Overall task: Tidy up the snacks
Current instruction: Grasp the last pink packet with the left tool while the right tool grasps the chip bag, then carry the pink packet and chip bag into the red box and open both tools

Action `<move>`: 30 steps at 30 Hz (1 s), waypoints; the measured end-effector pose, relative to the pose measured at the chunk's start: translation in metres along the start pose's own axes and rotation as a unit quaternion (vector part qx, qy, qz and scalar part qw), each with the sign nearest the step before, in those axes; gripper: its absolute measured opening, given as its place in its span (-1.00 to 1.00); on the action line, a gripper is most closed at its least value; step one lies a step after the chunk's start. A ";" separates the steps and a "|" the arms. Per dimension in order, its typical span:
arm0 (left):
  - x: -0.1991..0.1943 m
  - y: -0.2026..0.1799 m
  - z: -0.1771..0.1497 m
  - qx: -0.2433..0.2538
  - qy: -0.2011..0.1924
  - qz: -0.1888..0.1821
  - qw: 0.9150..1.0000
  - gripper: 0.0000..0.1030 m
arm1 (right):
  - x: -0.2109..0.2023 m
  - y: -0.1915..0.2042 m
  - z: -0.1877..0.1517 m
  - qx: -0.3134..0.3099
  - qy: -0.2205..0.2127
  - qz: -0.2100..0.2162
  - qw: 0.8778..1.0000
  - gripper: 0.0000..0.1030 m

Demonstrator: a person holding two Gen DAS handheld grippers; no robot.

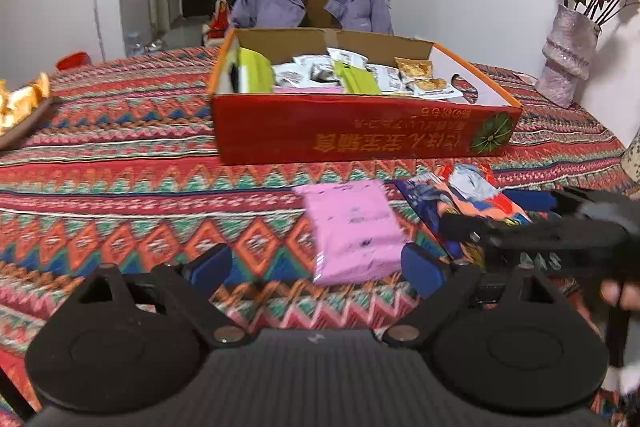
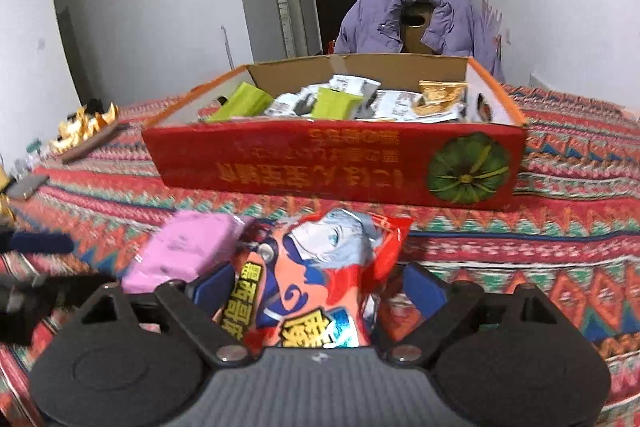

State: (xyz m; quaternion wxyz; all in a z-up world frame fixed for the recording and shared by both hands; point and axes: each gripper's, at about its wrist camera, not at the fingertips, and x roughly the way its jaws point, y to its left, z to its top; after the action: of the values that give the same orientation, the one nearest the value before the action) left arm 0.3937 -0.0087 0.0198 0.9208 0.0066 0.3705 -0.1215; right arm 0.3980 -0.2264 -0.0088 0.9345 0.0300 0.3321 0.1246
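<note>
Zigzag-woven cloth (image 1: 120, 163) covers the table under a shallow red cardboard box (image 1: 360, 131) of crinkly packets. Before it lie a soft pink pack (image 1: 352, 231) and a glossy cartoon bag (image 2: 320, 267). Left gripper (image 1: 316, 267) spread wide near the pack; right gripper (image 2: 320, 291) gapes astride the bag, unpressed.

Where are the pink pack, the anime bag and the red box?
pink pack (image 1: 352, 227): left wrist view, middle of top face.
anime bag (image 2: 320, 259): right wrist view, printed front.
red box (image 2: 304, 167): right wrist view, near wall.
</note>
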 end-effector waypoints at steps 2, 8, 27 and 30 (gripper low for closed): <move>0.015 -0.007 0.005 0.000 0.005 -0.010 1.000 0.80 | -0.005 -0.005 -0.001 -0.012 -0.002 -0.024 1.000 0.76; 0.048 -0.030 0.009 0.020 0.006 0.004 1.000 0.63 | -0.012 -0.011 0.000 -0.025 -0.009 -0.040 0.999 0.77; -0.017 -0.027 -0.014 -0.002 -0.021 0.010 1.000 0.21 | -0.058 0.009 -0.024 -0.027 -0.011 0.000 1.000 0.13; -0.046 -0.028 -0.030 -0.009 -0.025 0.003 1.000 0.21 | -0.085 0.015 -0.033 -0.024 -0.017 0.006 1.000 0.13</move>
State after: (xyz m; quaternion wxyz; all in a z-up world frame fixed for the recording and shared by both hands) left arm 0.3350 -0.0229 0.0320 0.9303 -0.0039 0.3483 -0.1152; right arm 0.3105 -0.2342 0.0194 0.9396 0.0113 0.3131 0.1380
